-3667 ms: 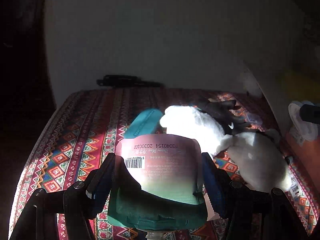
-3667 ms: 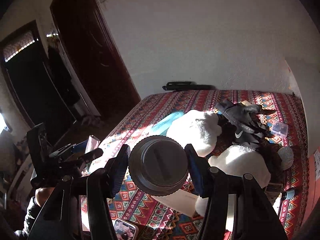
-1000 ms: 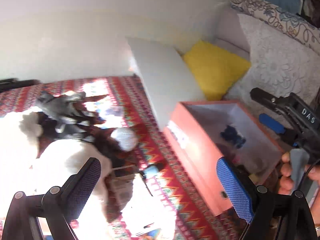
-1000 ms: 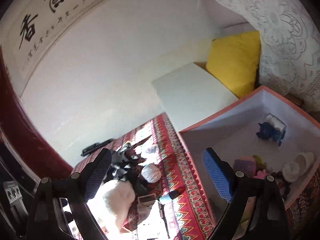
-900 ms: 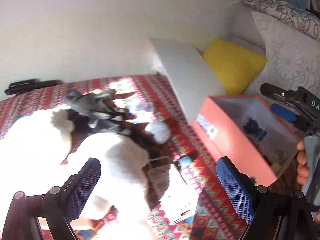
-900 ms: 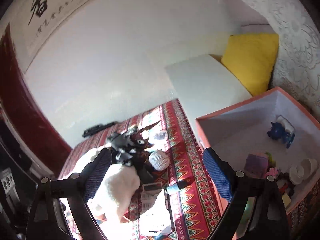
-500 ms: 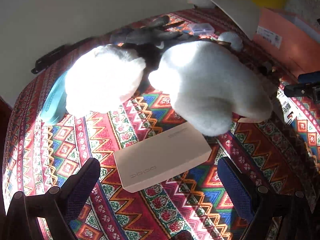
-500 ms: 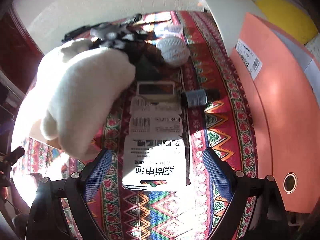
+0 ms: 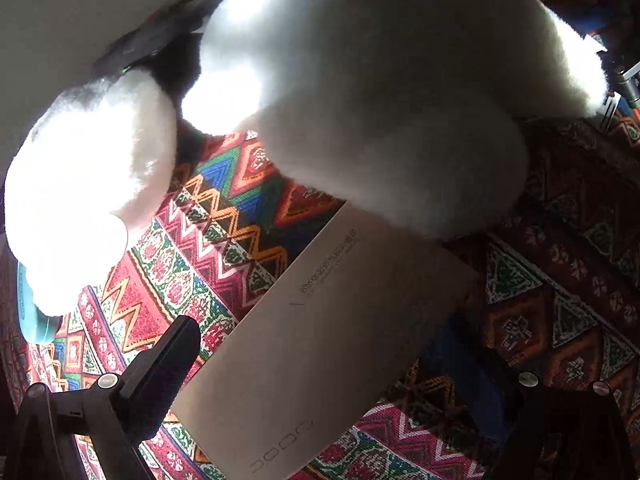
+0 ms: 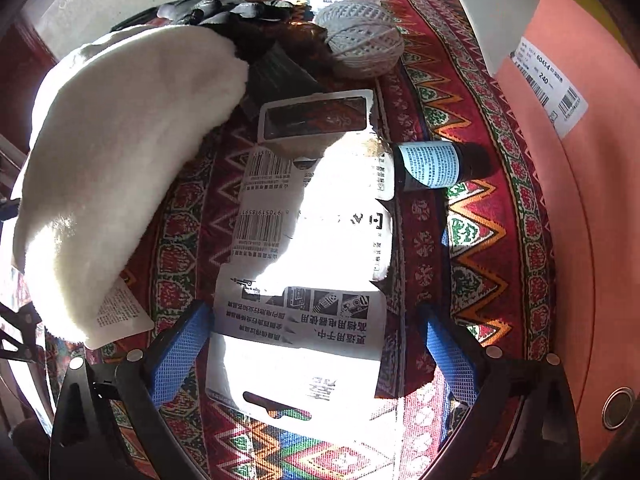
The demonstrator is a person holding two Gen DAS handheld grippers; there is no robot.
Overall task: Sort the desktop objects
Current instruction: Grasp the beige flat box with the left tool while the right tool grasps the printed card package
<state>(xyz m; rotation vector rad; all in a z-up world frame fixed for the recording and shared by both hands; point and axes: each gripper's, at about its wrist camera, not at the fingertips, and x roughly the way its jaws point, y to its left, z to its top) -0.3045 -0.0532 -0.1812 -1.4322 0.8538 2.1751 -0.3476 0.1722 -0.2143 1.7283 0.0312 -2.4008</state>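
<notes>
In the left wrist view a flat beige box (image 9: 320,340) lies on the patterned cloth (image 9: 224,232), partly under a white plush (image 9: 380,92). My left gripper (image 9: 320,376) is open low over the box, one finger on each side, holding nothing. In the right wrist view a white printed blister card (image 10: 304,320) lies on the cloth. My right gripper (image 10: 312,356) is open and straddles the card's near end with its blue pads (image 10: 176,356). I cannot tell whether the pads touch the card.
A small dark bottle (image 10: 432,164) lies beyond the card, with a yarn ball (image 10: 360,40) and black gloves (image 10: 224,4) farther back. The orange box wall (image 10: 580,220) stands at the right. A second white plush (image 9: 88,184) and a teal object (image 9: 32,312) lie at the left.
Both grippers, shut on a pouch and a round jar 3.7 s ago, are now open and hold nothing. Since half a second ago each has dropped closer to the table.
</notes>
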